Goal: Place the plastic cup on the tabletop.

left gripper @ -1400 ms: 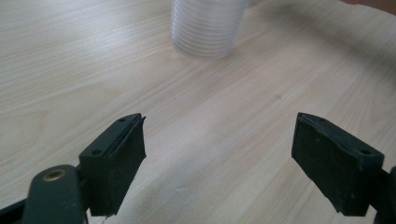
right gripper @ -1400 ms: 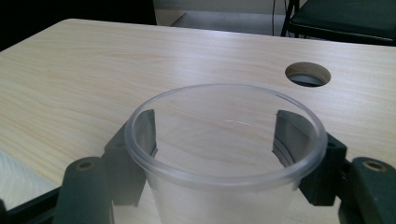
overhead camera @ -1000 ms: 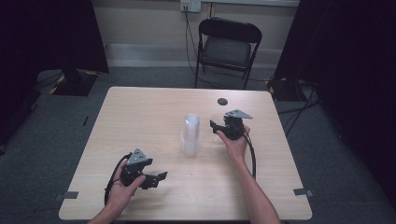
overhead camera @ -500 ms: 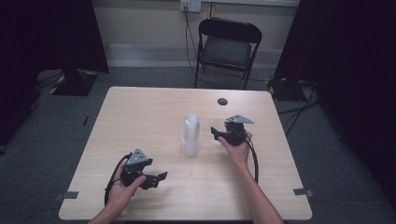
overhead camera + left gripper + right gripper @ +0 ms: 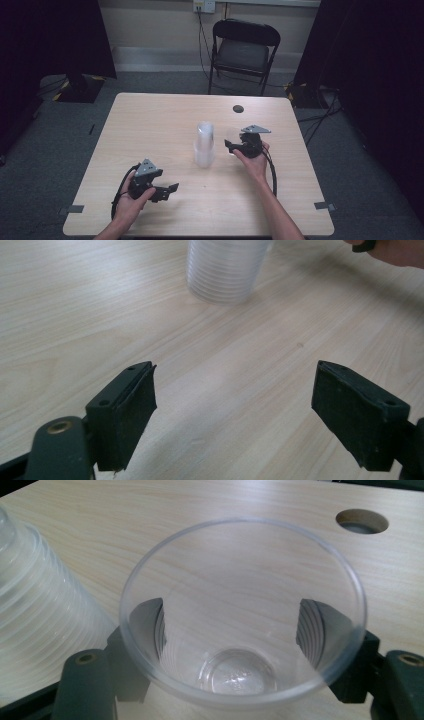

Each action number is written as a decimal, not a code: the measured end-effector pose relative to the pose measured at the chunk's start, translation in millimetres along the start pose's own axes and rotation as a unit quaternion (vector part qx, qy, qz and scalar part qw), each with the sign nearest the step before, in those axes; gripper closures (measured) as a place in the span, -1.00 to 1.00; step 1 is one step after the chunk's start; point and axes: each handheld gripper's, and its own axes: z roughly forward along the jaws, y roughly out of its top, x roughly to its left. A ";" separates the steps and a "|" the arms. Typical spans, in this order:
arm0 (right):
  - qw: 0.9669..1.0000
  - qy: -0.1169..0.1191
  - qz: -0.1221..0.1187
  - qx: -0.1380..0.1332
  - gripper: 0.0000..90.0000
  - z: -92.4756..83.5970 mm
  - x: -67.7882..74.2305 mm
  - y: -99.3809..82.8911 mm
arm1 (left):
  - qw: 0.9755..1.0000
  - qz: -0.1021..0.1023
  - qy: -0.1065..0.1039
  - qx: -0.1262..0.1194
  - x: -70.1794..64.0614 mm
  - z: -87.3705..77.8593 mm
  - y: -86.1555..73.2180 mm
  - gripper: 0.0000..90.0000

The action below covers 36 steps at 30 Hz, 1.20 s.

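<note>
High view: cup stack (image 5: 204, 145) beside right gripper (image 5: 231, 146).

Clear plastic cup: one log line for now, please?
right gripper: jaws just opening, single clear plastic cup between them | left gripper: open, empty | stack of clear plastic cups: upright

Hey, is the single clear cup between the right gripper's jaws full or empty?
Empty: the right gripper view looks straight down through the clear cup to its bare bottom.
</note>
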 end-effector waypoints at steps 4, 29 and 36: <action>1.000 0.008 0.014 0.005 -0.47 1.7 -1.4 -3.3 | 1.000 -0.007 0.003 -0.006 2.7 -2.6 0.6 -0.60; 1.000 0.016 0.011 0.024 -0.59 -28.2 -5.1 -15.6 | 1.000 -0.008 0.011 -0.006 5.8 -3.7 -1.2 -0.61; 1.000 0.018 0.006 0.021 -0.57 -43.2 -1.6 -18.4 | 1.000 -0.014 0.018 -0.009 8.1 -4.9 -1.8 -0.61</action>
